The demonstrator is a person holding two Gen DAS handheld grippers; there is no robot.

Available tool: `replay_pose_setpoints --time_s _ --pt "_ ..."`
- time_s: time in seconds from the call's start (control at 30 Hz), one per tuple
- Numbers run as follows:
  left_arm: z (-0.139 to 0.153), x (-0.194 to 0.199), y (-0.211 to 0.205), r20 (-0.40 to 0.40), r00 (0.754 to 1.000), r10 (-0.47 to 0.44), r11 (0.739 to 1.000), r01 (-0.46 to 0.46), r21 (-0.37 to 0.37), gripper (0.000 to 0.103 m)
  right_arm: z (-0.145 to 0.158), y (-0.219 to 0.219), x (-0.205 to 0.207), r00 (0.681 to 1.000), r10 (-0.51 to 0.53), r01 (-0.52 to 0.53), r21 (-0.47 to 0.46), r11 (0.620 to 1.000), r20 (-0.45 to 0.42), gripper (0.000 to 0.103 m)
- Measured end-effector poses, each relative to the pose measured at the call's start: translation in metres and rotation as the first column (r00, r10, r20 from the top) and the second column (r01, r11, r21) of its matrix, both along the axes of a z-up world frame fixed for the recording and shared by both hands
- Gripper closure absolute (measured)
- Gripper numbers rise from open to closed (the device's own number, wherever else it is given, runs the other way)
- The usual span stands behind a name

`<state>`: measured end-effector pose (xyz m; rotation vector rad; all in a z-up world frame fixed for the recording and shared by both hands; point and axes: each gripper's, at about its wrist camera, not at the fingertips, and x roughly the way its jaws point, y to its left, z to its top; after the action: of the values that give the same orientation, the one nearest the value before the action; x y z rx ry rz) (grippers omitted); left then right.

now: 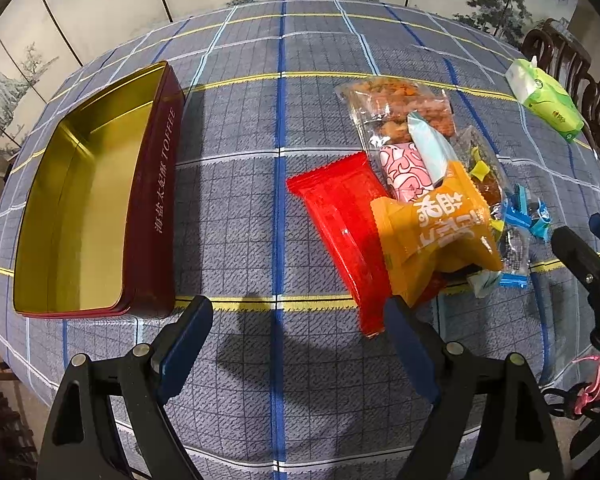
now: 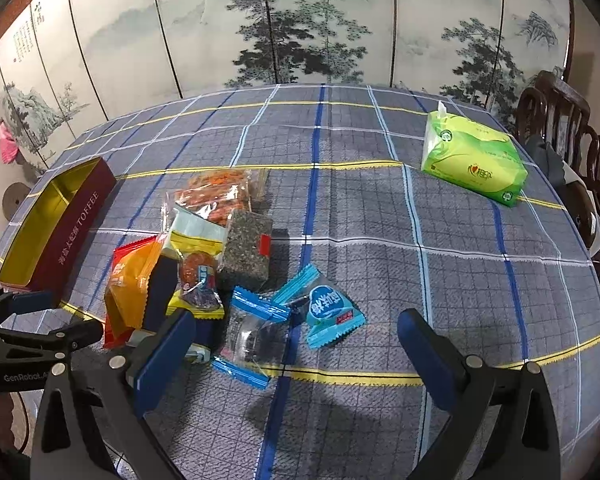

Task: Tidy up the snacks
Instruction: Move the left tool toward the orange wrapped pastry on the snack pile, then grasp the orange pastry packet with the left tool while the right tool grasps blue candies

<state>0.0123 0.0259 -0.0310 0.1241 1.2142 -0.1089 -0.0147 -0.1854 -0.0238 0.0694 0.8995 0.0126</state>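
Observation:
A dark red toffee tin (image 1: 152, 200) with a bare gold inside lies on the checked tablecloth (image 1: 260, 200) at the left; the right wrist view shows the toffee tin (image 2: 76, 220) too. A heap of snack packets lies to its right: a red packet (image 1: 340, 216), an orange packet (image 1: 436, 228), a pink one (image 1: 404, 172) and a clear bag of orange snacks (image 1: 400, 104). Blue-edged packets (image 2: 328, 312) lie nearest my right gripper (image 2: 296, 340), which is open and holds nothing. My left gripper (image 1: 300, 320) is open above bare cloth, its right finger beside the red packet's corner.
A green tissue pack (image 2: 472, 160) sits at the far right of the table. Dark wooden chairs (image 2: 560, 120) stand past the right edge. A painted folding screen (image 2: 300, 20) closes off the back. The right gripper's finger (image 1: 580, 256) shows at the right of the left wrist view.

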Motion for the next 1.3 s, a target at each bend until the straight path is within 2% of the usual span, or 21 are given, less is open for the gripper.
replay_pose_setpoints --time_s 0.53,0.93,1.3 --pt "-0.005 0.002 0.001 -0.020 1.000 0.008 1.000 -0.008 0.006 0.019 -0.001 -0.003 -0.001 1.000 -0.007 0.007 -0.004 1.000 -0.003 0.000" --pt "-0.006 -0.002 -0.013 -0.036 0.998 -0.043 0.999 0.042 -0.008 0.018 -0.001 -0.002 0.001 1.000 -0.004 0.004 0.001 1.000 -0.006 0.000" --pt "-0.015 -0.002 -0.022 -0.086 0.993 -0.074 0.997 0.071 -0.036 0.018 -0.003 -0.008 -0.001 1.000 -0.023 0.023 -0.010 1.000 -0.018 0.000"
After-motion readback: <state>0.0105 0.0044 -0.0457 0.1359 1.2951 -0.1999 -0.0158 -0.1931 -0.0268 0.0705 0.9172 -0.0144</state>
